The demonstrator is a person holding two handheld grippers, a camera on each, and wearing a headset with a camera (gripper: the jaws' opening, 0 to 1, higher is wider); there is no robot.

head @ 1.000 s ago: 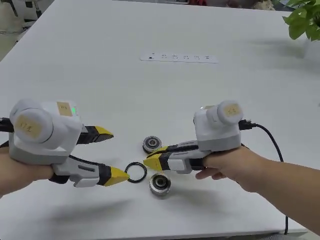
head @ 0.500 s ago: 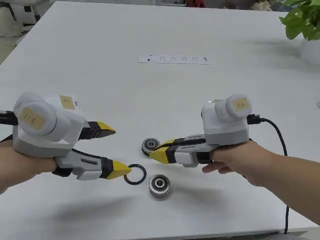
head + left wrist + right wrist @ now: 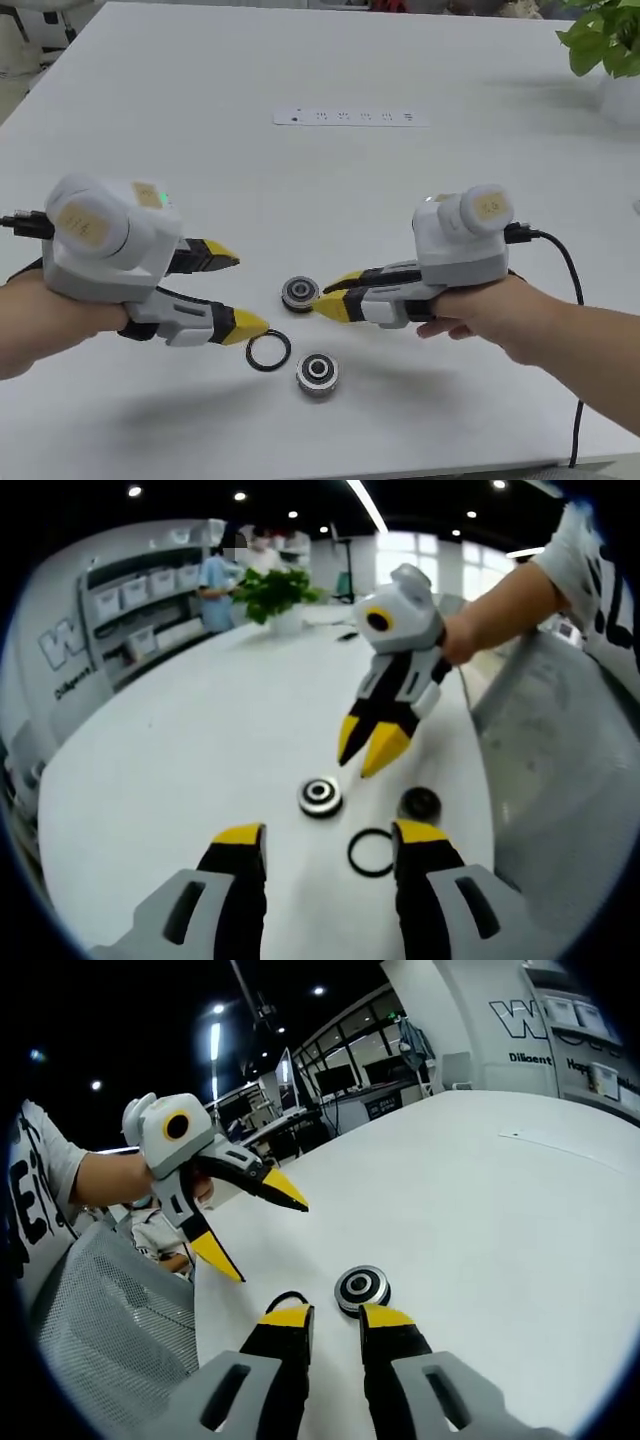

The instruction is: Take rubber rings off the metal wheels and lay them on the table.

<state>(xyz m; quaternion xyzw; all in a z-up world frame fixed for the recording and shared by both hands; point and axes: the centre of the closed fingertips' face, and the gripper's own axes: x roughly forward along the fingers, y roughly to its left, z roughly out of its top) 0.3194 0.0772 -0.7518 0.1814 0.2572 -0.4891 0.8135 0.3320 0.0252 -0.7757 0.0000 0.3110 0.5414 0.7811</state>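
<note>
Close to the near edge of the white table (image 3: 330, 190), a thin black rubber ring (image 3: 268, 351) is lying free on the surface, just left of a small round silver metal wheel (image 3: 317, 372) that is resting flat, so that nearer wheel is looking finished. A second round metal wheel, the farther wheel (image 3: 300, 293), is also lying flat, axle up, right between the two tools. In the right gripper view it is showing a dark outer band, which I am reading as its ring in place, though that is only a judgement. The white left gripper (image 3: 240, 291), with yellow-tipped black jaws, is hovering with them spread wide and holding nothing, its mouth facing the farther wheel from the table's left side. The matching right gripper (image 3: 333, 294) is pointing in from the opposite side, jaws parted only a little and also gripping nothing, its tips sitting just beside the wheel and clearly nearer to it than the left's. That is what the coming move is turning on: the wheel is lying straight ahead of the right tips with its rim edge-on to them. I am expecting a tip to work under the band while the wide left jaws are steadying the wheel. Sliding off that rim is looking like the risk.
</note>
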